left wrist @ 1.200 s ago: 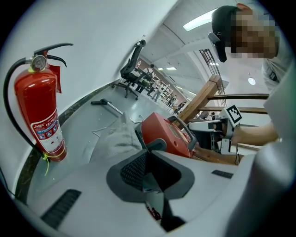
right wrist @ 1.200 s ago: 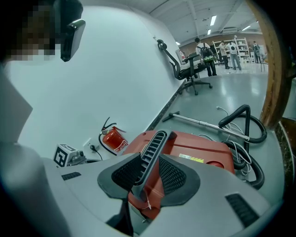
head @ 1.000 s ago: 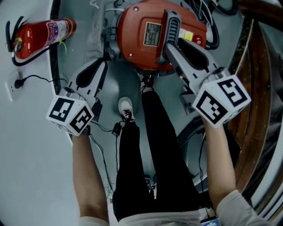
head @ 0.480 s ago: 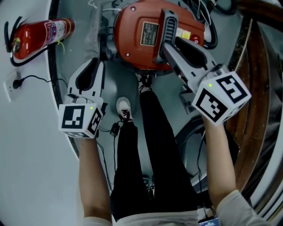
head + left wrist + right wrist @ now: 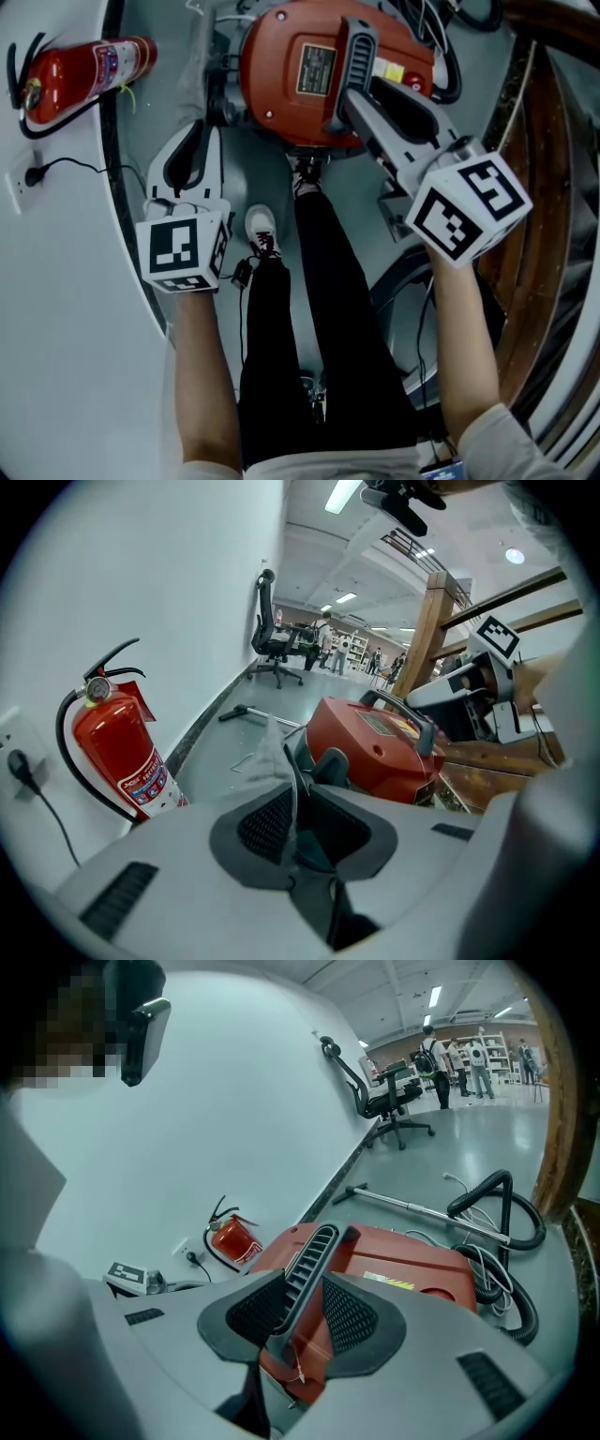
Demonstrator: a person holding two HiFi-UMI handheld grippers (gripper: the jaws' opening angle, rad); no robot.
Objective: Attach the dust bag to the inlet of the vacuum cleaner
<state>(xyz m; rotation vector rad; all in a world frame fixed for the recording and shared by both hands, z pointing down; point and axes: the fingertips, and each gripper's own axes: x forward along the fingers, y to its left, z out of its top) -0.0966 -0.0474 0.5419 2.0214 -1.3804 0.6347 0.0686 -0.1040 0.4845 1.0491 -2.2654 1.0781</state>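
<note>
The red vacuum cleaner (image 5: 300, 84) stands on the floor ahead of my feet, its dark ribbed handle (image 5: 354, 56) on top. My right gripper (image 5: 352, 103) is shut on that handle (image 5: 309, 1265), with the red body (image 5: 412, 1260) behind it. My left gripper (image 5: 202, 127) sits just left of the vacuum (image 5: 375, 747) and is shut on a thin translucent dust bag (image 5: 267, 752). The bag's sheet rises from between the jaws, and it shows faintly (image 5: 200, 61) beside the vacuum. The inlet itself is hidden.
A red fire extinguisher (image 5: 84, 70) stands by the white wall on the left, near a wall socket with a plug (image 5: 33, 178). A black hose (image 5: 497, 1213) and a metal wand (image 5: 422, 1208) lie beyond the vacuum. Wooden framing (image 5: 544, 187) runs along the right. My legs (image 5: 319, 281) are below.
My left gripper has shifted right and turned to point straight ahead along the vacuum's left side, bag still held. The right gripper has stayed on the handle.
</note>
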